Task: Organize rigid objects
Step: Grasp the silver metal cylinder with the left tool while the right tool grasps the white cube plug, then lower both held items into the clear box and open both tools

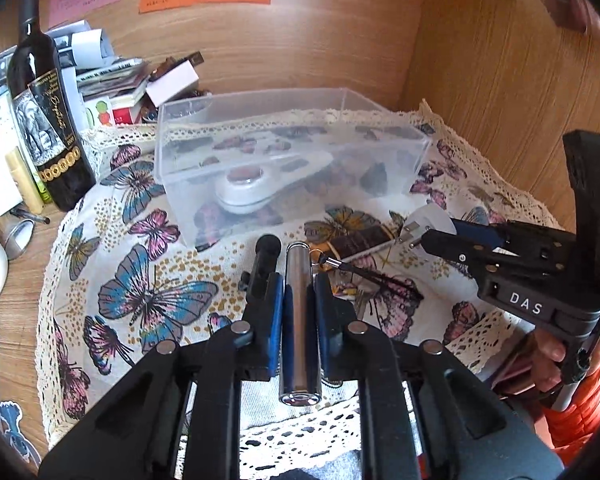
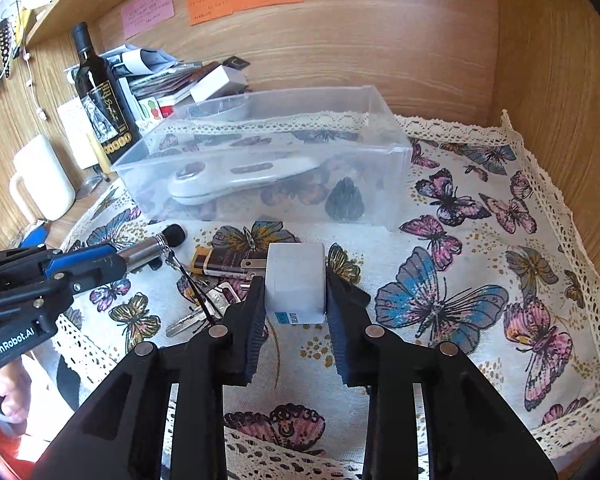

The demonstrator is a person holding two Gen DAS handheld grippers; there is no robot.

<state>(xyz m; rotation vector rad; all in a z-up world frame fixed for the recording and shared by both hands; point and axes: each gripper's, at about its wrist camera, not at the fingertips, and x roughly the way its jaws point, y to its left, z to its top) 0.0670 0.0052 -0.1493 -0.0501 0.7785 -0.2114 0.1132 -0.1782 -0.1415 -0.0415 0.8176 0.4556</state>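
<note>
Both grippers are loaded, and the clear plastic bin point(image 2: 260, 152) lies straight ahead, on the far side of the butterfly cloth point(image 2: 460, 300). The left gripper point(image 1: 298, 276) is clamped on a metal cylinder point(image 1: 299, 320), whose long axis runs along the fingers and points toward the bin's near wall. The right gripper point(image 2: 296, 292) grips a white plug adapter point(image 2: 296, 280), prongs facing left. Each item is clear of the surface, I'd judge. The right one looks slightly nearer the bin's open top, where a white gadget point(image 2: 236, 180) already lies.
</note>
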